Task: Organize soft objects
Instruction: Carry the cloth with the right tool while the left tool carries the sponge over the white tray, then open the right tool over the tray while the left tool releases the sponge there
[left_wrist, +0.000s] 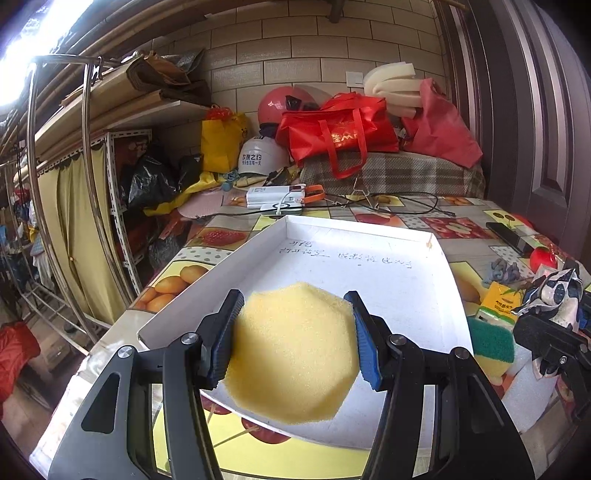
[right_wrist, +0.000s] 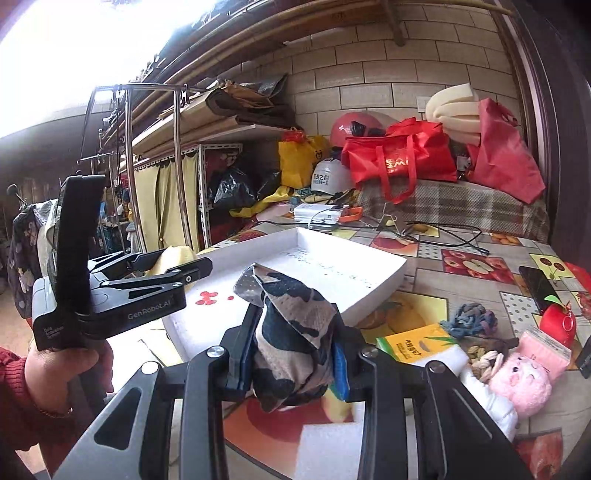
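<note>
Left gripper (left_wrist: 293, 339) pinches a yellow sponge (left_wrist: 291, 354) by its side edges, above the near part of the white tray (left_wrist: 369, 243); porous and light, it should yield under pressure. Right gripper (right_wrist: 293, 354) clamps a patterned cloth bundle (right_wrist: 291, 332) over the table (right_wrist: 424, 266), just short of the tray: limp, best held mid-bunch.

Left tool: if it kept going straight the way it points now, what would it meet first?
Probably the white tray. The left tool, shut on the yellow sponge, points forward over the tray's near rim, so the sponge would likely meet the tray floor or its far wall first. Its height above the tray is unclear.
</note>
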